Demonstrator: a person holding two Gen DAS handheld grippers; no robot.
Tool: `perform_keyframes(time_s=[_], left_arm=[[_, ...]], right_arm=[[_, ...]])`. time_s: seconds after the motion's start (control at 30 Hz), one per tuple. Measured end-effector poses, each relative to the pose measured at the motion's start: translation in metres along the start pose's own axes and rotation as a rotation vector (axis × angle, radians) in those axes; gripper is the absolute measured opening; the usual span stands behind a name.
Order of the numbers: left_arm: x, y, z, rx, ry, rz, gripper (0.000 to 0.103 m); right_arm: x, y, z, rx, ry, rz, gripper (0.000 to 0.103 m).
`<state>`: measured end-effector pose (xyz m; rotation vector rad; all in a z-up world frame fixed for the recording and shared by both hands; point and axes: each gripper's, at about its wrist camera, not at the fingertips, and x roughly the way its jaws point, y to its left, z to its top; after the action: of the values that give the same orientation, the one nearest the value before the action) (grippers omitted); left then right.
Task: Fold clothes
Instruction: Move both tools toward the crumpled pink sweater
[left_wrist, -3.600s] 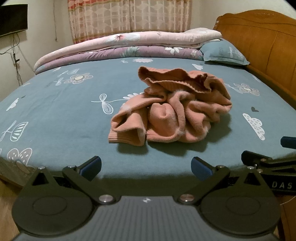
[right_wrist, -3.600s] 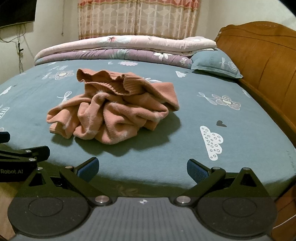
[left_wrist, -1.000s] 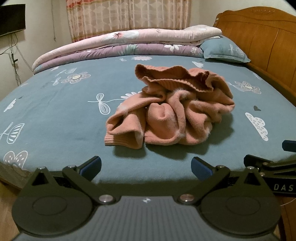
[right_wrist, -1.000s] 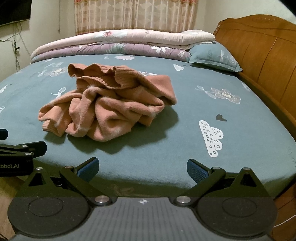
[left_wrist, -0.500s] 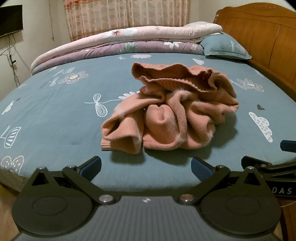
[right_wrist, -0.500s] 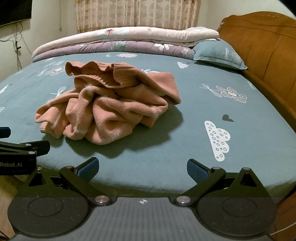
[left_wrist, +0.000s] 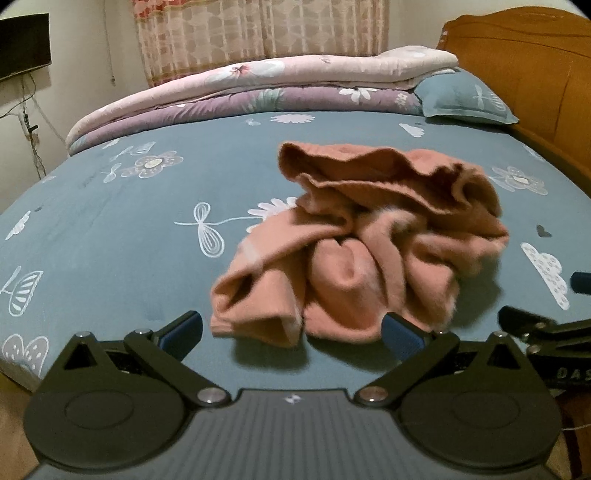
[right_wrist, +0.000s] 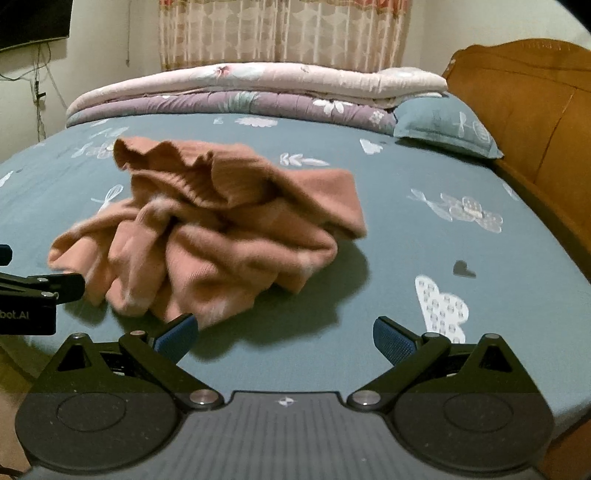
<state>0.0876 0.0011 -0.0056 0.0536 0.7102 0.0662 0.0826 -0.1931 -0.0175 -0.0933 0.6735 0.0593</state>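
crumpled salmon-pink knit sweater (left_wrist: 369, 251) on teal bed (left_wrist: 110, 221): soft, light; grip near ribbed cuff. left tool (left_wrist: 291, 334), right tool (right_wrist: 282, 334): wide open, empty.

Folded quilts (left_wrist: 266, 88) and a pillow (left_wrist: 465, 98) beside the wooden headboard (left_wrist: 524, 62).

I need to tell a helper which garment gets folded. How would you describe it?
On the bed with the blue-grey patterned sheet, look mid-mattress, ahead of both open grippers. The salmon-pink sweater lies crumpled there, the only loose heap; the quilts are folded at the far edge.
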Motion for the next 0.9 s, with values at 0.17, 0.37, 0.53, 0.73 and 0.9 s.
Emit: perform_keyframes(time_s=[0.17, 0.37, 0.53, 0.73, 0.9], left_arm=[[0.022, 0.002, 0.018, -0.004, 0.024, 0.026, 0.102], [0.042, 0.001, 0.04, 0.004, 0.048, 0.026, 0.102], [0.058, 0.0, 0.053, 0.007, 0.082, 0.025, 0.102], [0.064, -0.003, 0.066, 0.022, 0.12, 0.016, 0.102], [0.066, -0.005, 0.073, 0.042, 0.17, 0.01, 0.102]], right_arm=[[0.017, -0.005, 0.018, -0.01, -0.001, -0.008, 0.103], [0.037, -0.011, 0.039, -0.021, 0.029, 0.007, 0.103], [0.052, -0.015, 0.052, -0.024, 0.061, 0.014, 0.103], [0.057, -0.016, 0.066, -0.047, 0.088, 0.028, 0.103], [0.059, -0.02, 0.071, -0.046, 0.143, 0.044, 0.103]])
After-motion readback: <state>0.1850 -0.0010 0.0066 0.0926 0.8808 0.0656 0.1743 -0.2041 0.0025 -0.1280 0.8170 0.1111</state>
